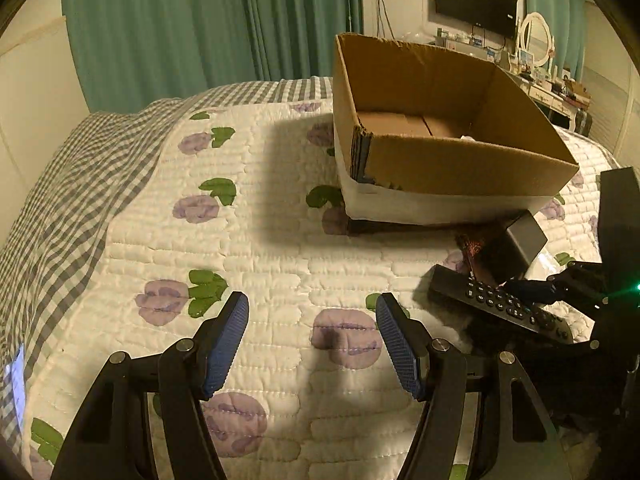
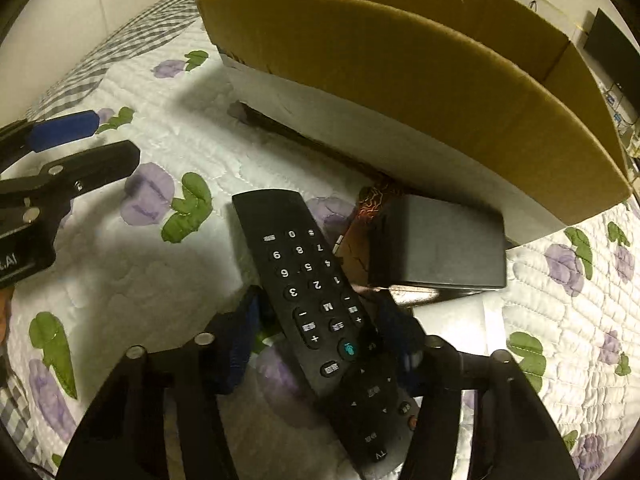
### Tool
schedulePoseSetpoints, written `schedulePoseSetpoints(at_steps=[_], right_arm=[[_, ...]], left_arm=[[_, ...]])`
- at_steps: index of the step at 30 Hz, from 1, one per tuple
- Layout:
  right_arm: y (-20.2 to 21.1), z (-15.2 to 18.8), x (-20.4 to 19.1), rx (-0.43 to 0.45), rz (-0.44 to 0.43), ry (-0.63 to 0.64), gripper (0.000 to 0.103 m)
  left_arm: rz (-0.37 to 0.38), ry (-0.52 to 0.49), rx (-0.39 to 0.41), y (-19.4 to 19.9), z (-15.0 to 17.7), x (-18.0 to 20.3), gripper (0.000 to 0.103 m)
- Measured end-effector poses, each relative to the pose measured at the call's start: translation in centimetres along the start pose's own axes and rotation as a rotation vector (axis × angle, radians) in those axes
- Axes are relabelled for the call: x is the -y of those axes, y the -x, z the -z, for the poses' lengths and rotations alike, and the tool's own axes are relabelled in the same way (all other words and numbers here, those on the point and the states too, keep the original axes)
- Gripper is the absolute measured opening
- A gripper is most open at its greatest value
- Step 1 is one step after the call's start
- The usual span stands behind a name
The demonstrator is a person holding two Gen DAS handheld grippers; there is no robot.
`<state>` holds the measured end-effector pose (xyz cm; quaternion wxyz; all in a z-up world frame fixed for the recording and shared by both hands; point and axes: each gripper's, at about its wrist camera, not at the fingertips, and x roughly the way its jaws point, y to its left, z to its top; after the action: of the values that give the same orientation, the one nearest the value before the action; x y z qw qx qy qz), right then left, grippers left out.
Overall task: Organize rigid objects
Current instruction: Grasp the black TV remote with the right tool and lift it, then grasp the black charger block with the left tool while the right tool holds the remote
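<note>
A black TV remote control (image 2: pixel 320 312), numbered keys and one teal button facing up, is lying on the floral quilt (image 2: pixel 132 272), its far end overlapping a small black box (image 2: pixel 436 244). The right gripper (image 2: pixel 320 320) is straddling the remote's middle, blue pads at its edges; whether they are pressing is unclear. The left gripper (image 1: pixel 312 328) is hanging open, empty. Beyond, the open cardboard box (image 1: pixel 460 160) is showing only something small and white.

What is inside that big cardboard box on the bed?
The cardboard box looks nearly empty: bare brown floor flaps and a small white scrap by the near wall. That wall hides the floor closest to the camera.
</note>
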<state>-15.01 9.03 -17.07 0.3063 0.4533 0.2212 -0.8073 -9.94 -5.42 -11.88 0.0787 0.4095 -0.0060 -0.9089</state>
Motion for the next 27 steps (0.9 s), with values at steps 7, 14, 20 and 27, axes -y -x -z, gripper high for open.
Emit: schedulePoseSetpoints(at_steps=[7, 14, 20, 27], right_arm=[[4.9, 1.7, -0.5, 0.066, -0.028, -0.024, 0.019], [9.3, 2.9, 2.7, 0.141, -0.003, -0.137, 0.019], [11.3, 4.3, 8.1, 0.18, 0.067, -0.281, 0.019], [10.6, 5.4, 11.8, 0.173, 0.057, -0.392, 0.019]], left_arm=[[0.002, -0.016, 0.008, 1.0, -0.2, 0.6, 0.069], [0.04, -0.053, 0.013, 2.1, -0.6, 3.4, 0.069], [0.11, -0.109, 0.012, 2.1, -1.4, 7.8, 0.069], [0.184, -0.213, -0.007, -0.2, -2.1, 12.8, 0.069]])
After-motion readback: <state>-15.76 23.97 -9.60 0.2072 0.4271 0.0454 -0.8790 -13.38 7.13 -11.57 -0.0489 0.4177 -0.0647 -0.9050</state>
